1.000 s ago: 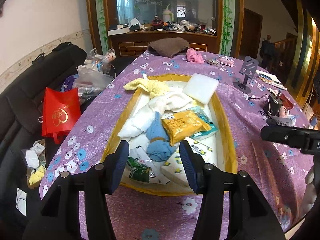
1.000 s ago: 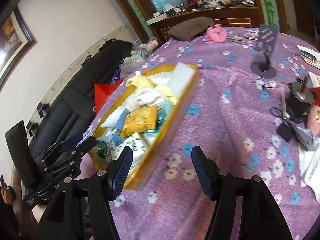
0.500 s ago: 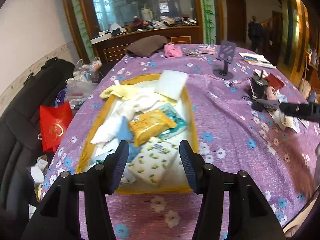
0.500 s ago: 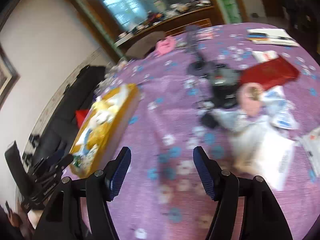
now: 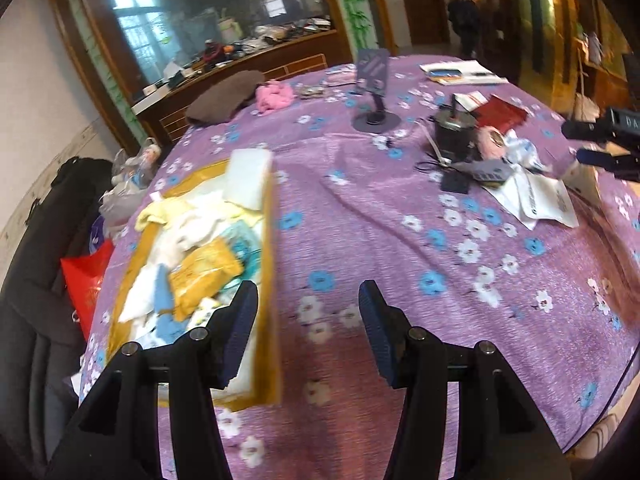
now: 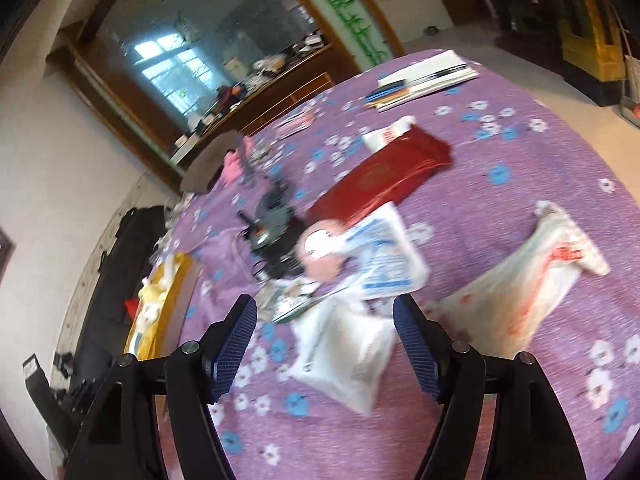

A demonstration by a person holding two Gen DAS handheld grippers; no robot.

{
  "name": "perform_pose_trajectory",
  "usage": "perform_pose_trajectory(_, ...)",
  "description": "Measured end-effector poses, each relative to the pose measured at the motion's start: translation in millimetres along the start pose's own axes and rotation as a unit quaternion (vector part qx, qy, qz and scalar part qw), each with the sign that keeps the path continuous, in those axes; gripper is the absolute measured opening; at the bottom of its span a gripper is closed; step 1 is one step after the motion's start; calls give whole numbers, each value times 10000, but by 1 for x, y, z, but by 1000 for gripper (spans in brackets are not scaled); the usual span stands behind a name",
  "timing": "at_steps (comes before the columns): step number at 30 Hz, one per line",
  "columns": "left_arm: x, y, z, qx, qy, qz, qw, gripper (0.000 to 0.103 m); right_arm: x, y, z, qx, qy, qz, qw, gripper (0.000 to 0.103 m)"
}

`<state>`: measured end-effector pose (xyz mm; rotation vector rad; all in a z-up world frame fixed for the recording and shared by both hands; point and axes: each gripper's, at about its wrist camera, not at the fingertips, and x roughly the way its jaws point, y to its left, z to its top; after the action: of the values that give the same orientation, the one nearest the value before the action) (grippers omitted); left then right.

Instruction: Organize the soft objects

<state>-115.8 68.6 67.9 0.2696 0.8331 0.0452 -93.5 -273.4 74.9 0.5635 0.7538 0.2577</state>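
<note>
One yellow tray (image 5: 273,264), one phone stand (image 5: 375,92), two white bags (image 6: 348,344).

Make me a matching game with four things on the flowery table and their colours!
Things:
1. fluffy cloth
2. foam block
3. flat packet
4. snack pouch

Colours:
A. white
B. orange-yellow
C. pink
D. dark red

Pairs: 1-C, 2-A, 3-D, 4-B
</note>
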Motion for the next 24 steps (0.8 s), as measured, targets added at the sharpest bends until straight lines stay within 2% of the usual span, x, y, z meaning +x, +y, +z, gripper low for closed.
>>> perform_pose_trajectory(11,11,-39,10,438,216,-17,9988,51,-15,-37,19,296,-235,-155,9992,73)
perform_pose_trajectory(18,14,-53,15,571,247,36,9981,51,-4,-56,44,443,-320,-261,9982,75)
perform_pose_trajectory(24,18,-66,21,730,234,144,9970,51,11,-73,49,497,-426,-326,9973,75)
